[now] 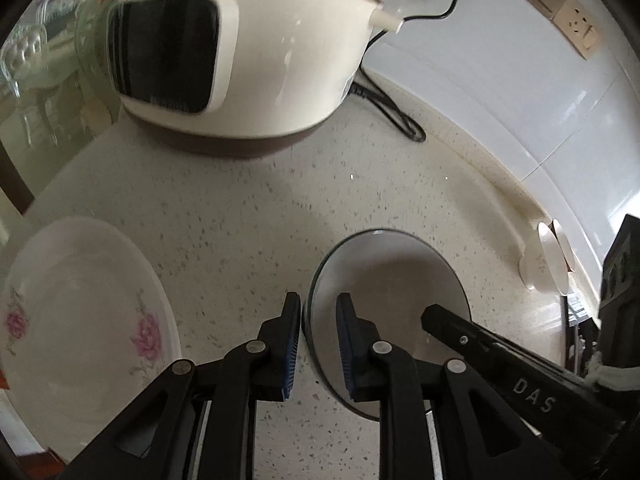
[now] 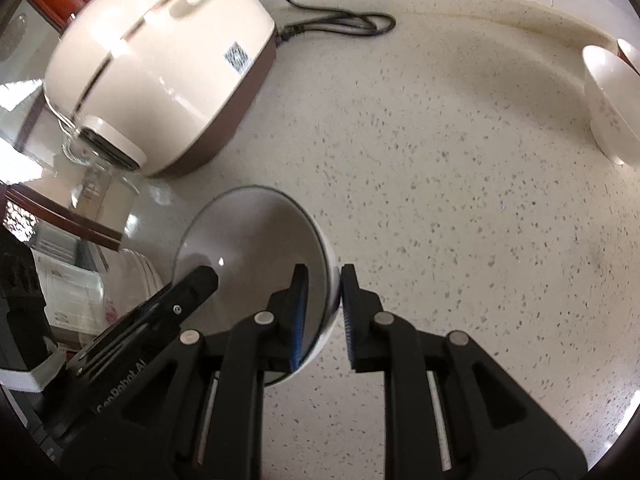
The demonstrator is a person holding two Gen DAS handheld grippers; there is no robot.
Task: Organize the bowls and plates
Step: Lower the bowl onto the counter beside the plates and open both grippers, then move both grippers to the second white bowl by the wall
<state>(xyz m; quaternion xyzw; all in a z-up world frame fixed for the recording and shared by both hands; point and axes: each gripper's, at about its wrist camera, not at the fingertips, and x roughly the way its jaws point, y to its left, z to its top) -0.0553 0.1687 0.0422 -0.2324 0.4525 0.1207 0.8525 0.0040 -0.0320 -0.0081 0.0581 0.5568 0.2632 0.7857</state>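
Left gripper [image 1: 318, 344] low centre of the left wrist view: blue pads straddle the left rim of the grey bowl [image 1: 392, 280], one finger outside, one inside, with a visible gap at the rim, so jaws loose, not clamped. Right gripper [image 2: 324, 312] low centre of the right wrist view, straddling the right rim of the same bowl [image 2: 256, 248]; inner pad sits against the inside wall, outer pad just off the white outer wall, so also parted, no firm pinch seen. Each view shows the other gripper's finger tip poking into the bowl from the opposite side.

Left wrist view, left to right: flowered plate [image 1: 80, 312] at lower left on the speckled counter [image 1: 240, 208], rice cooker [image 1: 240, 52] upper centre with its black cord [image 1: 396, 112], grey bowl lower centre-right, white bowls [image 1: 548, 260] at right edge near the wall.

Right wrist view: cooker [image 2: 160, 68] upper left, bowl lower centre-left, white bowl [image 2: 612, 104] at right edge.
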